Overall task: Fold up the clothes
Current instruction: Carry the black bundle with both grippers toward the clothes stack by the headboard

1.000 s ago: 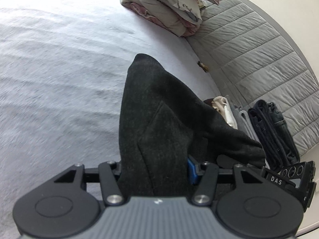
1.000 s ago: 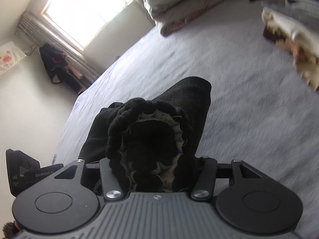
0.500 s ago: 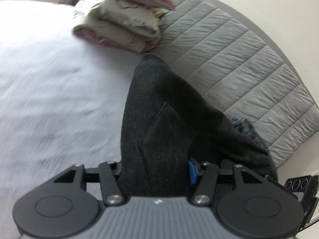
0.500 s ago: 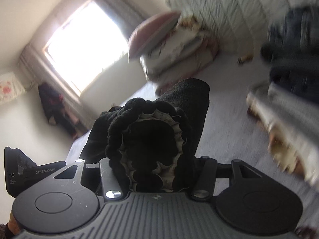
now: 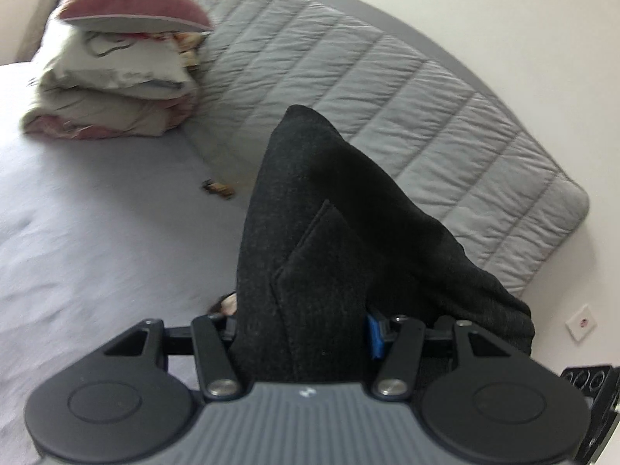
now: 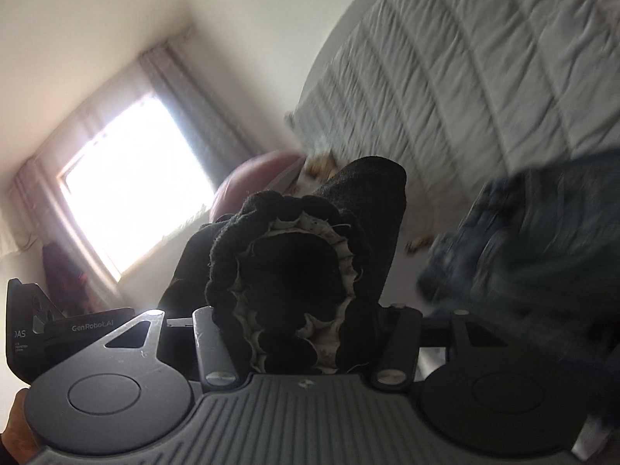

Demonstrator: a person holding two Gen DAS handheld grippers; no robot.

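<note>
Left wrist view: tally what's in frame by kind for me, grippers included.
Dark garments: 1, the dark grey garment, clamped in the left gripper
Pillows and folded bedding, stacked: 3, pink pillow on top
Quilted grey headboards: 1
Small brown things on the sheet: 1, too blurred to name
Grippers: 1
Total: 7
</note>
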